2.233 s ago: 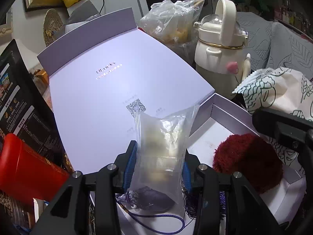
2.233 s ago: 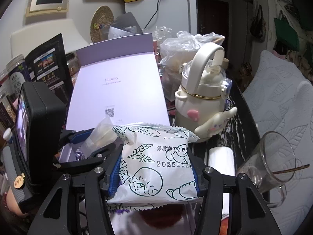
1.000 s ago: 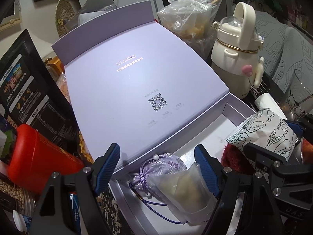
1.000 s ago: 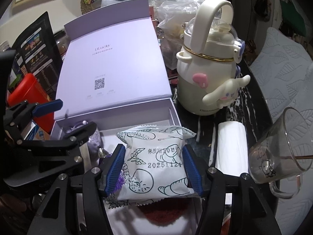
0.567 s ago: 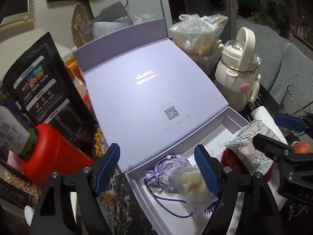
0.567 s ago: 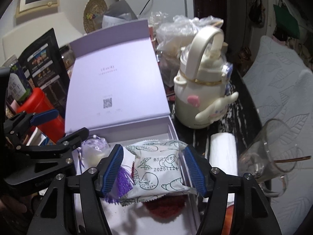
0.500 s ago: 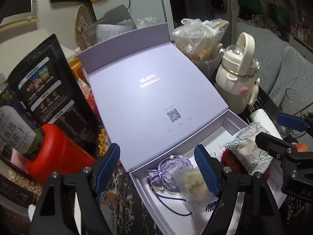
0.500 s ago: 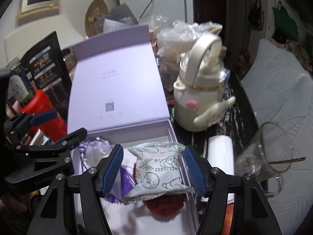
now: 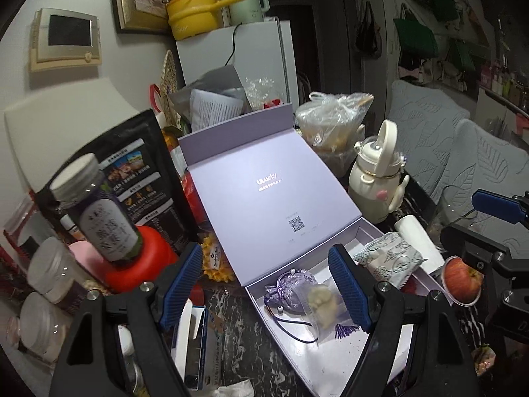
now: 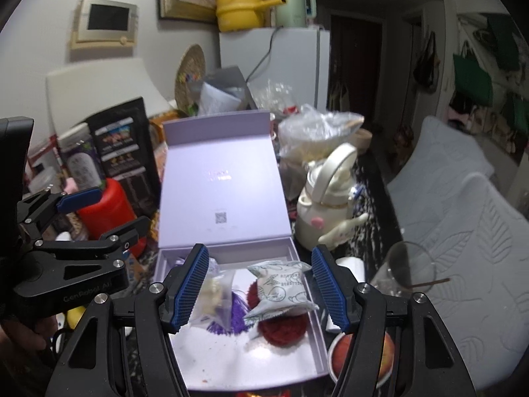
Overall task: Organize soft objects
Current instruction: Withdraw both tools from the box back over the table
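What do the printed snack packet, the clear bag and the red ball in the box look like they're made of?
Printed snack packet: likely matte plastic film, crimped ends, puffed like a pillow. Clear bag: thin see-through plastic, pale lumps visible inside. Red ball: fuzzy, probably yarn or plush; fibres blurred. All lie in the lilac box, seemingly smooth card.

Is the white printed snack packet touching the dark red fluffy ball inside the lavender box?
Touching. In the right wrist view the snack packet lies on top of the red fluffy ball, which shows under its lower edge, inside the lavender box.
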### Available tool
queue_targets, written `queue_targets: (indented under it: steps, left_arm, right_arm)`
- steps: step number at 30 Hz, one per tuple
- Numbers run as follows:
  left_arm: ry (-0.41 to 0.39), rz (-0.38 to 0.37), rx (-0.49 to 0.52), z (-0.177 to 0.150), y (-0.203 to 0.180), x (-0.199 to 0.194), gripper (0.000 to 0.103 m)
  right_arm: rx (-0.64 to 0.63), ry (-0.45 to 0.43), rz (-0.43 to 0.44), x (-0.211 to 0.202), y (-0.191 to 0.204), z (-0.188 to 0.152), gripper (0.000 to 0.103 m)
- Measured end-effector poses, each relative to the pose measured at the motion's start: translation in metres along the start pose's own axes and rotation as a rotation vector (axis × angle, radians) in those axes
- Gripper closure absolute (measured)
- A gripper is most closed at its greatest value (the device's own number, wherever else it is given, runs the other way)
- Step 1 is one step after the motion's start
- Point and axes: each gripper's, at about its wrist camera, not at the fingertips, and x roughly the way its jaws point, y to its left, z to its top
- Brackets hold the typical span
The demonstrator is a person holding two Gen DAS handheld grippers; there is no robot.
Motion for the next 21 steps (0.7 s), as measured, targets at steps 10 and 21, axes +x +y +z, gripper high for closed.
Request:
queue_targets:
  steps: [10, 21]
  left_arm:
    - [-0.100, -0.029, -0.005, -0.009, 0.005, -0.075, 0.025]
    - [-0.185, -0.090, 0.006, -0.032, 0.001, -0.148, 0.025]
  right_arm:
    - [-0.040, -0.100, -0.028, -0.080, 0.027, -0.007, 0.036]
    - [-0.058, -0.186, -0.075, -0.159, 0.049, -0.032, 0.034]
